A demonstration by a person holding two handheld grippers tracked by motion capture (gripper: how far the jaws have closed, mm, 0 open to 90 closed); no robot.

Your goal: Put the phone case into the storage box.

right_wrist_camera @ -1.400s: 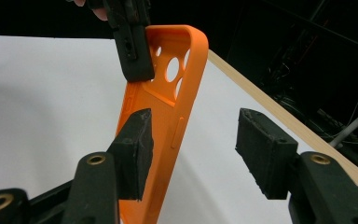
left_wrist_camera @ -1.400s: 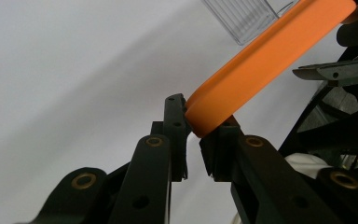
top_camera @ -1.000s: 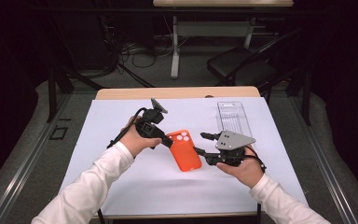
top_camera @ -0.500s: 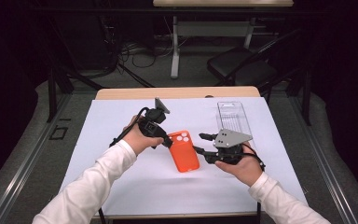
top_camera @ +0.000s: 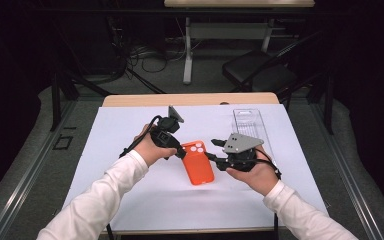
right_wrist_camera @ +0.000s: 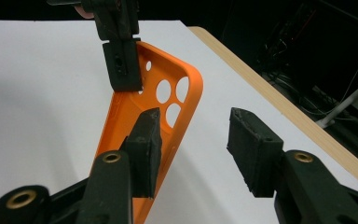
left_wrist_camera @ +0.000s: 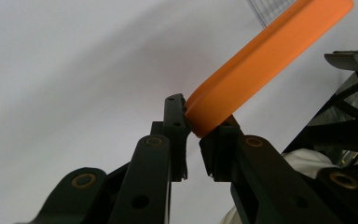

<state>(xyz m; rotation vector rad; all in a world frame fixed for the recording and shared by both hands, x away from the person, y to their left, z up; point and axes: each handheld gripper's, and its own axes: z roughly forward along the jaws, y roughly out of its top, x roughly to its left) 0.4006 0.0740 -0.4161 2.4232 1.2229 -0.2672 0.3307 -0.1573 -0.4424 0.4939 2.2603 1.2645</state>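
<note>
The orange phone case (top_camera: 197, 162) sits near the middle of the white table cover (top_camera: 130, 125), between the two grippers. The left gripper (top_camera: 179, 150) pinches the case at its top corner, beside the camera cutouts; the left gripper view shows both jaws closed on the rounded orange edge (left_wrist_camera: 223, 105), and the case rises tilted away from them. In the right gripper view the left gripper (right_wrist_camera: 123, 70) clamps the case (right_wrist_camera: 168, 107) from above, with the case standing tilted over the cover.

The right gripper (top_camera: 212, 157) lies just beside the right edge of the case. Its jaws stand wide apart and hold nothing; one jaw sits in front of the case.

A clear plastic tray (top_camera: 247, 122) lies on the cover behind the right hand (top_camera: 255, 172).
</note>
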